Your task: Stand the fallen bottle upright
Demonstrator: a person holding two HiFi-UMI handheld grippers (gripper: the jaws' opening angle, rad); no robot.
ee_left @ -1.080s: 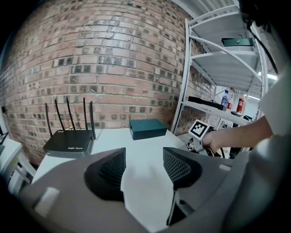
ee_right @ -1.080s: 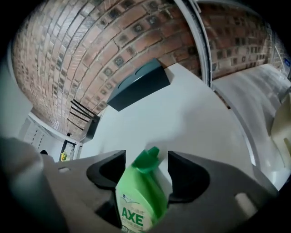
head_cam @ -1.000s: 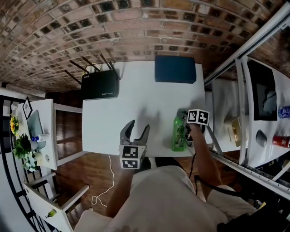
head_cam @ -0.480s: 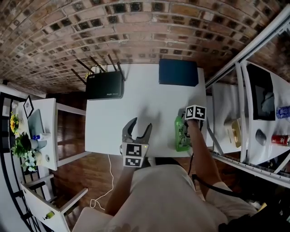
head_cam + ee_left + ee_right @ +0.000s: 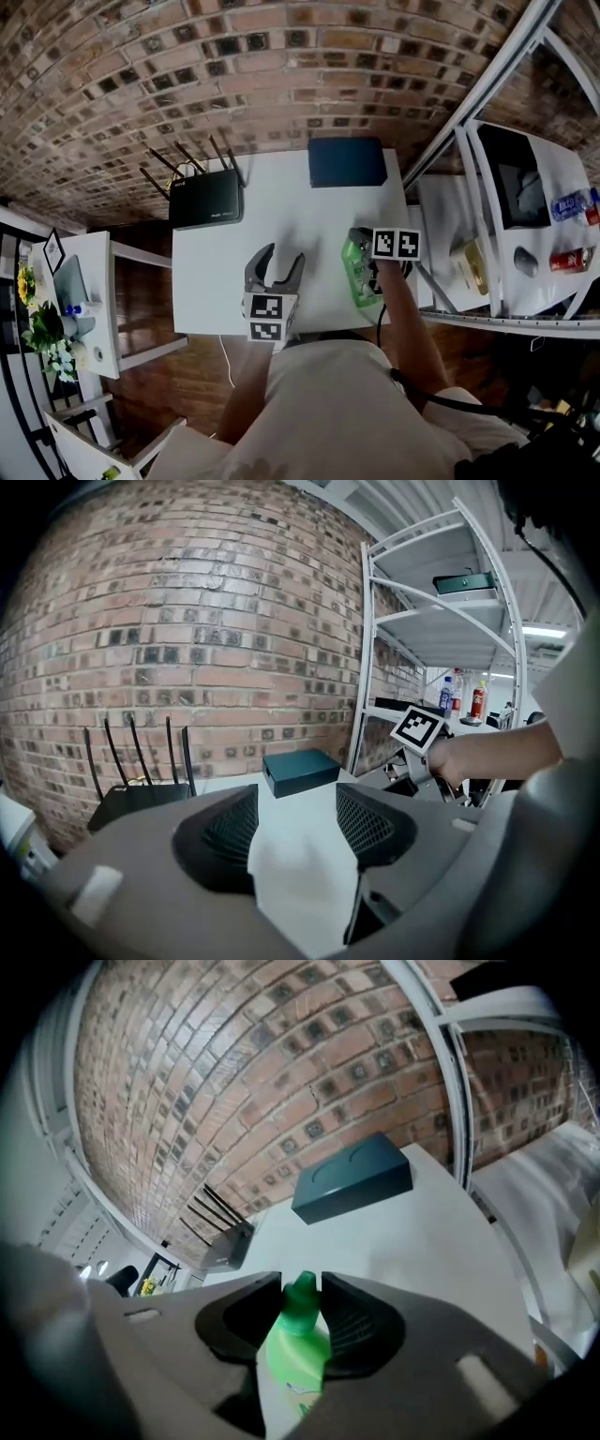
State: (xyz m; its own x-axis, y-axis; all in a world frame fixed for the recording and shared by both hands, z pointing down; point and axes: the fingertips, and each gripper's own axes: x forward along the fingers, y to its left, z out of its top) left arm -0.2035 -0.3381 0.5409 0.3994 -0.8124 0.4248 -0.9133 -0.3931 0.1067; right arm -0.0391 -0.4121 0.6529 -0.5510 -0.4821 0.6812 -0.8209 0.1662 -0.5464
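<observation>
The green bottle has its capped end lifted off the white table near the front right. My right gripper is shut on the bottle's neck; in the right gripper view the green cap sits pinched between both pads, and the bottle body hangs toward the camera. My left gripper hovers over the table's front middle, open with nothing between its fingers. The left gripper view shows the same gripper with only white tabletop in the gap.
A black router with antennas sits at the table's back left. A dark blue box lies at the back right. A white metal shelf frame and a side surface with cans stand to the right, against a brick wall.
The right gripper's jaws closed on the bottle's neck and rose, lifting that end off the table. The left gripper rose slightly and stayed open.
</observation>
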